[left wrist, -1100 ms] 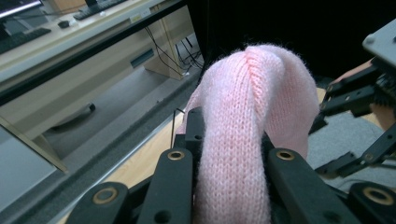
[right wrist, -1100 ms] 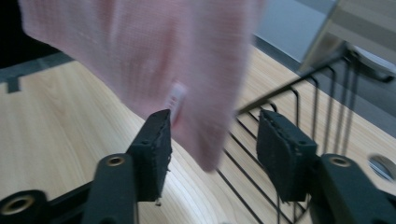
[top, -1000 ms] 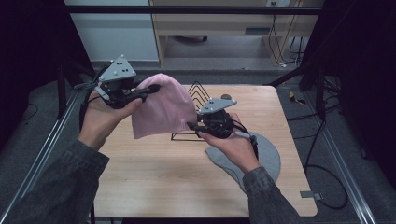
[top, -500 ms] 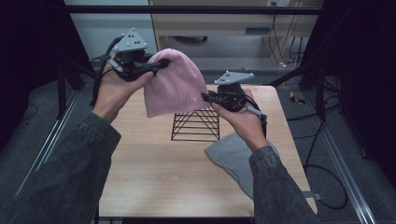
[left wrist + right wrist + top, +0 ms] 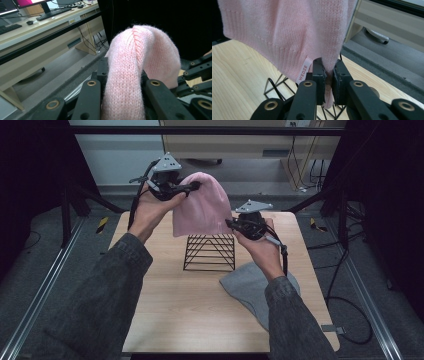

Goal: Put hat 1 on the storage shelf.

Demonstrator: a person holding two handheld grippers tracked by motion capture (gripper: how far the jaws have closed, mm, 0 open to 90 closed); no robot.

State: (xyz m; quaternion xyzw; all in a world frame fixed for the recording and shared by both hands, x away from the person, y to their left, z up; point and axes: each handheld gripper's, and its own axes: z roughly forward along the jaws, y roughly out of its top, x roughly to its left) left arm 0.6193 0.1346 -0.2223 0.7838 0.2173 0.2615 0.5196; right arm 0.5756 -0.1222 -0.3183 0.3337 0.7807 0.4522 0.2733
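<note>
Nearest me in the high view, my sleeves cut off the lower frame and my right forearm hides part of the grey hat (image 5: 245,287) lying flat on the wooden table (image 5: 170,310), lower right of centre. Beyond it, at centre, the black wire rack (image 5: 210,252) stands upright, its top edge covered by the hem of the pink beanie (image 5: 202,207). I hold the beanie in the air above the rack. Right gripper (image 5: 231,224) clenched on its lower right edge; in the right gripper view the pads pinch the knit beside a white label (image 5: 302,71). Left gripper (image 5: 196,186) grasps the crown at upper left; the fabric bulges between its jaws. Beanie's long axis runs upper left to lower right, opening downward.
</note>
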